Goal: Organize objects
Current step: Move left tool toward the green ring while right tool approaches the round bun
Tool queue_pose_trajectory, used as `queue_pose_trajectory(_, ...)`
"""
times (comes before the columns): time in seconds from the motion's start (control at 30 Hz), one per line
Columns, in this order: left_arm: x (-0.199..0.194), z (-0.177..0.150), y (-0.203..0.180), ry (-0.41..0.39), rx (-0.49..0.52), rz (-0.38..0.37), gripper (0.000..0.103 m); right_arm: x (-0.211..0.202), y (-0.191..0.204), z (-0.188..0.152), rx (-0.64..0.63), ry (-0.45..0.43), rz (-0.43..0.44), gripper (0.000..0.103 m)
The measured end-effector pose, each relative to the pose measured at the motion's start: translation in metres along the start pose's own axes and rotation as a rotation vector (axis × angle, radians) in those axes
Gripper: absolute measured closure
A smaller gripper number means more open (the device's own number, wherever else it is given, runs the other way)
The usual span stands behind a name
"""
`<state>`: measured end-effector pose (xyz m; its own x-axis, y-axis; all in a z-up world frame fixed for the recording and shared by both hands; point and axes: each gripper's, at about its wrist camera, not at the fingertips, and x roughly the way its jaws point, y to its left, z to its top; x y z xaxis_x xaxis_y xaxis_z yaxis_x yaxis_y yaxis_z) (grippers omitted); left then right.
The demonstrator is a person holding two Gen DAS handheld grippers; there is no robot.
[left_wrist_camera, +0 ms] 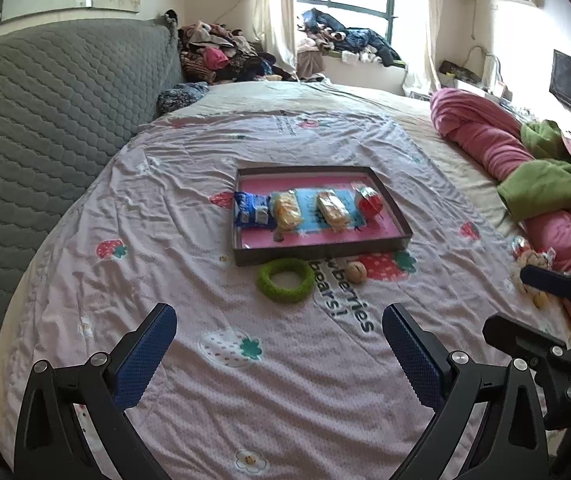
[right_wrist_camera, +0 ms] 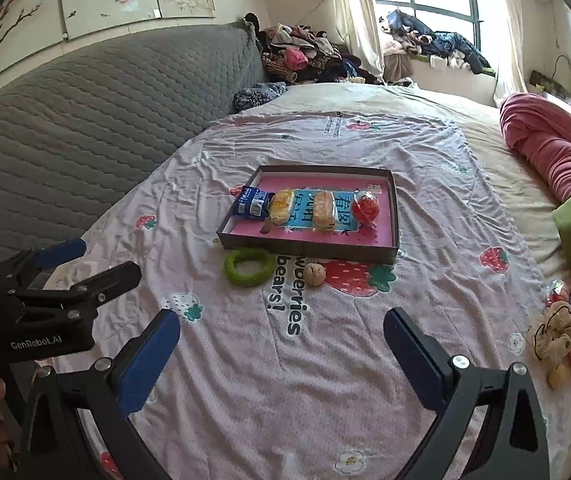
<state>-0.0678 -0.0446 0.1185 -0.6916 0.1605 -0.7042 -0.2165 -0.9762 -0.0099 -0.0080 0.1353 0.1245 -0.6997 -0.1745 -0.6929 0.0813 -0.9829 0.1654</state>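
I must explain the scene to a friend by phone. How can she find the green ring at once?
Find the dark tray with the pink floor, lying mid-bed on the strawberry sheet. The green ring lies on the sheet just outside the tray's near wall, toward its left corner. Its only close neighbour there is a small tan ball; the ring is fuzzy, bright green, with a hole.

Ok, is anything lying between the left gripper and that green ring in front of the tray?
Nothing visible. Only bare strawberry-print sheet lies between the open left gripper and the green ring; the small round tan toy sits off to the ring's right.
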Motion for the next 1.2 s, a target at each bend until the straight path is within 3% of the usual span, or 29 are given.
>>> queue_pose_trajectory(0.57, 0.021, -0.041, 0.002, 0.033, -0.022, -0.014, 0.001, 0.021, -0.009, -0.042, 0.046, 0.014, 0.03, 0.0)
queue_pose_trajectory(0.77, 0.03, -0.048, -0.001, 0.034, 0.005, 0.039, 0.001, 0.029, -0.003, -0.048, -0.021, 0.023, -0.047, 0.0)
queue_pose_trajectory(1.2, 0.047, -0.052, 0.004, 0.038, -0.016, 0.048, 0.001, 0.053, -0.002, -0.052, -0.031, 0.063, -0.044, 0.0)
